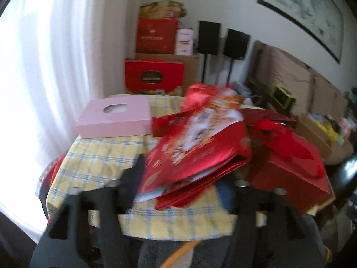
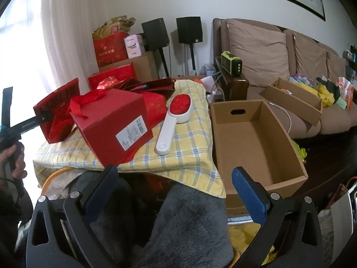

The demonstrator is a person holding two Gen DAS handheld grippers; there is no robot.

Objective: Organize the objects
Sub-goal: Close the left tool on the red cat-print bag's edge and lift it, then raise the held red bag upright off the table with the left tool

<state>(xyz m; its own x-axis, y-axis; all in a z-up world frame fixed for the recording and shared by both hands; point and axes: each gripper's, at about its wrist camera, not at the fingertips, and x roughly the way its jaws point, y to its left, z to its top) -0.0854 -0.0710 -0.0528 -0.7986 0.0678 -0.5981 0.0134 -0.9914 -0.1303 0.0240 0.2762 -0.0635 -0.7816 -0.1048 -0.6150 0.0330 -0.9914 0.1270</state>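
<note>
The red gift box [image 2: 111, 125] carries a white printed label with a barcode on its near face; the print is too small to read. A red bag [image 2: 109, 49] at 11 o'clock in the right wrist view bears gold characters I cannot make out. The pink box [image 1: 113, 117] shows no legible writing.

The surface is covered by a yellow checked cloth [image 2: 185, 138], whose near edge drapes over a grey furry blanket [image 2: 189, 218]. Red bags crowd the cloth from 9 to 12 o'clock, with the gift box tilted on one corner at centre. A white-handled brush with a red pad [image 2: 173, 120] lies flat just right of the box, apart from it. At 3 o'clock an open cardboard box [image 2: 256, 134] stands against the cloth's right edge, its inside bare. A shiny red foil bag [image 1: 196, 147] lies among the pile in the blurred left wrist view.

The right tool [image 2: 174, 192] hangs above the blanket with its blue-padded jaws wide apart, touching nothing. The left tool [image 1: 185, 192] has its jaws parted; the foil bag lies ahead of them, and blur hides whether it touches them. A hand [image 2: 15, 163] grips that tool's handle at 9 o'clock.
</note>
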